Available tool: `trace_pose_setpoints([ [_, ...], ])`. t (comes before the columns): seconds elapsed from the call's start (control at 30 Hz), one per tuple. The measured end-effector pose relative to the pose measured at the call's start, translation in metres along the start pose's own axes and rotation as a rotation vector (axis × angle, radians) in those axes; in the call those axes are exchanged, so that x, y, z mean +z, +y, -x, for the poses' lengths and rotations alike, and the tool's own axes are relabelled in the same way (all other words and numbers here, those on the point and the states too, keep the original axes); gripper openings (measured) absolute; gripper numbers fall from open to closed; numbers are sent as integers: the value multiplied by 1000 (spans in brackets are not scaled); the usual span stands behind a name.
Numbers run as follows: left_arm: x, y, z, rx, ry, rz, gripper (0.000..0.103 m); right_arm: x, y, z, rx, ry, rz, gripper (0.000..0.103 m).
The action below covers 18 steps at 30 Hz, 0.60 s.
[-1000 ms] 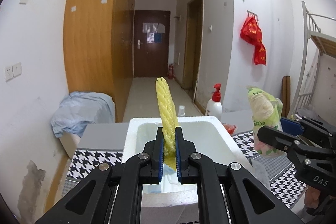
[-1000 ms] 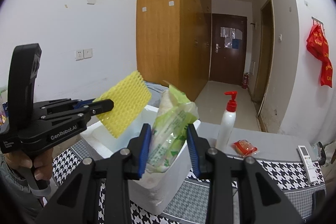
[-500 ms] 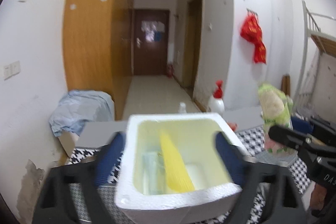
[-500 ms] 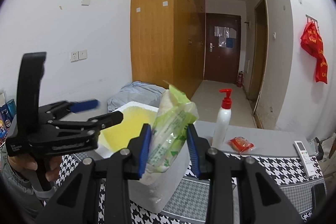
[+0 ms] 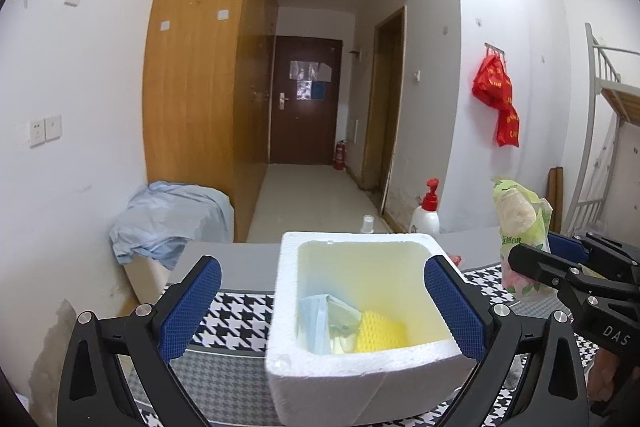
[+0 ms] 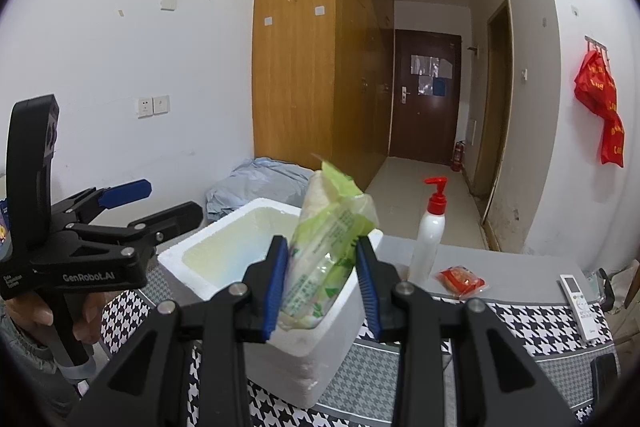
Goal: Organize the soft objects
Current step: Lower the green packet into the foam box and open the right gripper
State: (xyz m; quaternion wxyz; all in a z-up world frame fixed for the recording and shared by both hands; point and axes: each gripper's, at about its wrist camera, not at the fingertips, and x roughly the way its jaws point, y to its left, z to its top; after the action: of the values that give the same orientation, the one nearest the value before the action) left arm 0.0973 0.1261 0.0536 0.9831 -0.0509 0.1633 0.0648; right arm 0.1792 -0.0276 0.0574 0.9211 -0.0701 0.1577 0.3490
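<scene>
Left gripper (image 5: 322, 305): jaws have just been opening and now stand released, nothing between them. The yellow foam net (image 5: 378, 331) lies inside the white foam box (image 5: 360, 367) beside blue cloth; that item is stowed. Right gripper (image 6: 322, 287): jaws clenched on a green-printed soft packet (image 6: 324, 251), upright above the box's rim, apparently next.

On your desk (image 5: 240, 359) the foam box (image 5: 360, 375) sits in front, with a foam net (image 5: 380, 333) and a cloth (image 5: 316, 323) lying inside. The pump bottle (image 6: 430, 235) stands behind it to the right, the snack packet (image 6: 460, 279) and remote (image 6: 580, 301) farther right.
</scene>
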Motion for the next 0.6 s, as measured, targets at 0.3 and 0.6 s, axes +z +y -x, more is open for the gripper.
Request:
trace_pose_setpoints([
  [0.3, -2, 19, 16, 47, -24, 36, 102, 3, 12, -10, 34, 10, 16, 39],
  [0.6, -7, 29, 32, 108, -55, 22, 102, 9, 19, -30, 57, 39, 25, 39],
])
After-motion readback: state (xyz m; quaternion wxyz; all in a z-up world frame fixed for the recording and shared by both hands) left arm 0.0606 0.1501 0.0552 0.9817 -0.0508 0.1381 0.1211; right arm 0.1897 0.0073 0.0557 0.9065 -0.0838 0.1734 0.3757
